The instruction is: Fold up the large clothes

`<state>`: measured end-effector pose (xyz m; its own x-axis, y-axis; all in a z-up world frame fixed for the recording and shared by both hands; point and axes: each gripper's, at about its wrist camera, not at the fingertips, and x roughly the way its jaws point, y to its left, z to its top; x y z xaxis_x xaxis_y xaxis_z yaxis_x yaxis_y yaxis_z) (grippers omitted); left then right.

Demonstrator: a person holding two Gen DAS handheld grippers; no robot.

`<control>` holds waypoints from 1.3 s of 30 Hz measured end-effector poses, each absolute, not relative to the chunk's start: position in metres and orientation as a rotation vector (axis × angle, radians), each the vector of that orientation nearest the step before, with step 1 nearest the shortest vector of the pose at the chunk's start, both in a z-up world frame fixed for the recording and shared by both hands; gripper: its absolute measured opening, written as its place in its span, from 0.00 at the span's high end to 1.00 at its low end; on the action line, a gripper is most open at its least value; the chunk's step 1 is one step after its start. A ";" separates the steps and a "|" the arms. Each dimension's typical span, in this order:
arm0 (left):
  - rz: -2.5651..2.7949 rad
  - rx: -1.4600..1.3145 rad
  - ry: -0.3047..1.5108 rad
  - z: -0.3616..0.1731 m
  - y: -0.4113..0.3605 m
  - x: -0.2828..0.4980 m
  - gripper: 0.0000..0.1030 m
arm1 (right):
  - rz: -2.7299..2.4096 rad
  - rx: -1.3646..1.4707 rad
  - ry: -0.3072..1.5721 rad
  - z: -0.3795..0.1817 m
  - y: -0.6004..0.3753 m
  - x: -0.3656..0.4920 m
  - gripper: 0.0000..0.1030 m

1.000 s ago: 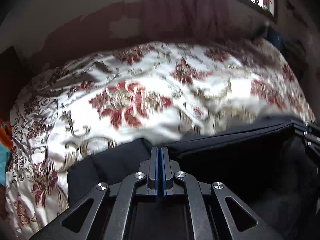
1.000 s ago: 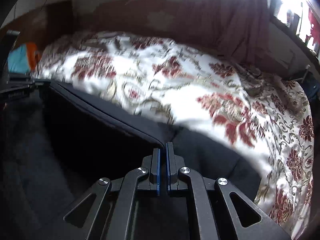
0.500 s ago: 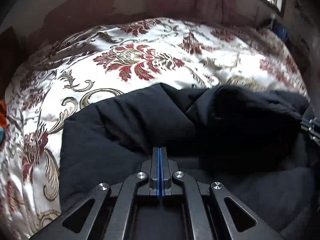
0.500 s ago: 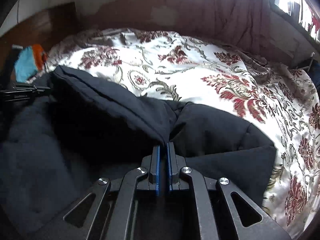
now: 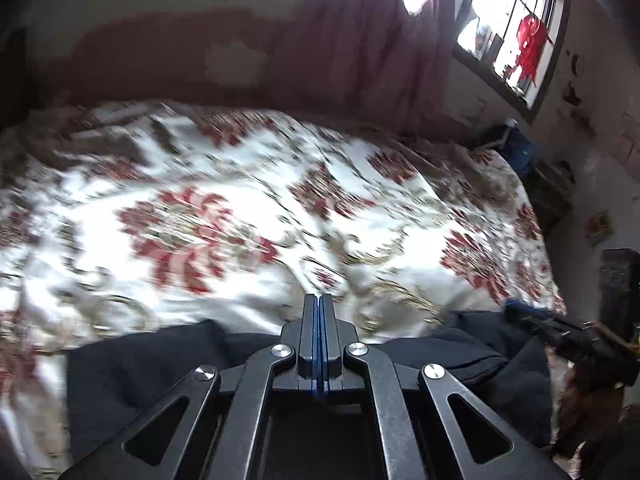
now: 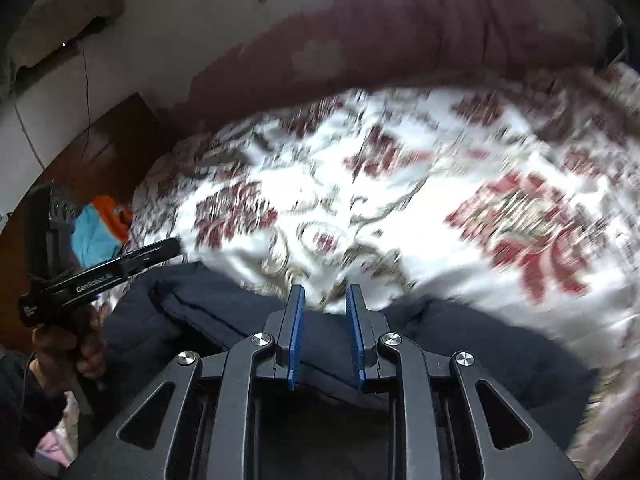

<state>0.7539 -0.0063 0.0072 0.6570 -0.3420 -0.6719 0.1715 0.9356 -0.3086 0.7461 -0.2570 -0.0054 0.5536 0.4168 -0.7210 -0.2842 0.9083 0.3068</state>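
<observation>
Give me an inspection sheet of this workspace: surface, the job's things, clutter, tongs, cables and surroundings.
Surface: bed under a floral cover, blurred in both views.
Job's things: dark garment lying bunched at the near edge of the bed.
Clutter: blue and orange cloth at the bed's left edge.
Tongs: left tongs shut, nothing between them; right tongs just opened, apart, no cloth pinched.
Cables: thin wire hanging down the wall.
Surroundings: maroon curtain, barred window, wooden headboard.
</observation>
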 end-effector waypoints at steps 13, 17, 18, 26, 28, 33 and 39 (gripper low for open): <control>-0.532 0.075 1.036 -0.065 -0.045 0.727 0.96 | 0.521 -0.216 1.122 -0.065 -0.217 0.724 0.84; -0.501 0.183 1.085 -0.085 -0.057 0.725 0.96 | 0.488 -0.248 1.127 -0.079 -0.206 0.729 0.84; -0.492 0.190 1.090 -0.088 -0.059 0.726 0.96 | 0.480 -0.252 1.125 -0.083 -0.204 0.728 0.84; -0.435 0.250 1.051 -0.104 -0.070 0.727 0.96 | 0.441 -0.239 1.033 -0.087 -0.205 0.713 0.85; -0.441 0.242 1.031 -0.099 -0.067 0.723 0.96 | 0.441 -0.225 1.012 -0.079 -0.207 0.706 0.84; -0.396 0.170 1.005 -0.075 -0.054 0.716 0.97 | 0.390 -0.171 0.960 -0.052 -0.221 0.683 0.70; -0.333 0.027 0.965 -0.051 -0.034 0.700 0.86 | 0.339 -0.178 0.901 -0.029 -0.233 0.666 0.56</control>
